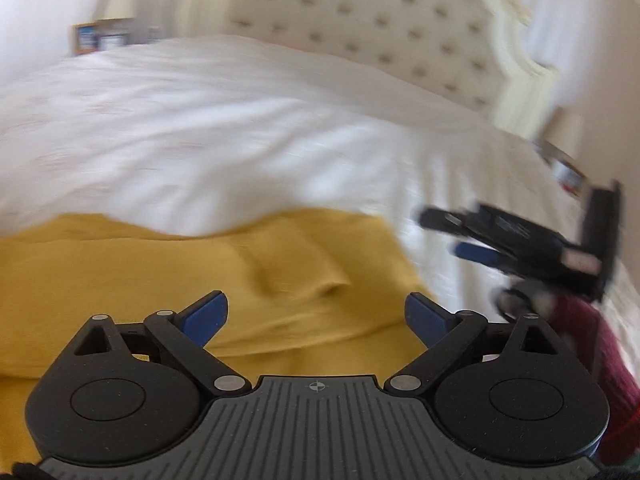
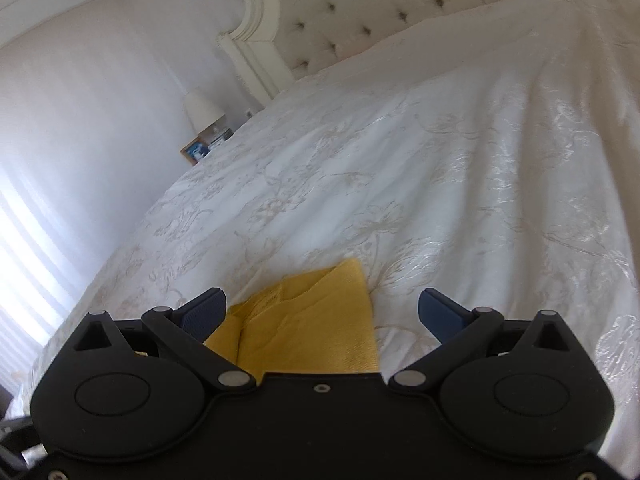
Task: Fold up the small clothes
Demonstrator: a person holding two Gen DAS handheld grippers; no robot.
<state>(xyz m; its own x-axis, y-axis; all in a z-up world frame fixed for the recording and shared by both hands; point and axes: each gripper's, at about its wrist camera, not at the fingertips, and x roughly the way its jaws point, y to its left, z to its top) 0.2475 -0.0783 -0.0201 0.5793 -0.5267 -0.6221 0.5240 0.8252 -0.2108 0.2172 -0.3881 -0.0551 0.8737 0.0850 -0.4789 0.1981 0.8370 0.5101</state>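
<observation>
A yellow garment (image 1: 208,280) lies partly folded on the white bedspread (image 1: 200,128). My left gripper (image 1: 316,316) is open and empty just above its near part. The right gripper shows blurred in the left wrist view (image 1: 440,232) at the right, past the garment's edge, with its fingers apart. In the right wrist view my right gripper (image 2: 320,314) is open and empty, with a folded corner of the yellow garment (image 2: 316,328) between and below its fingers.
The embroidered bedspread (image 2: 400,184) stretches to a tufted headboard (image 1: 380,20). A nightstand with a lamp (image 2: 202,112) and a framed photo (image 2: 194,152) stands beside the bed. A dark red sleeve (image 1: 596,344) is at the right edge.
</observation>
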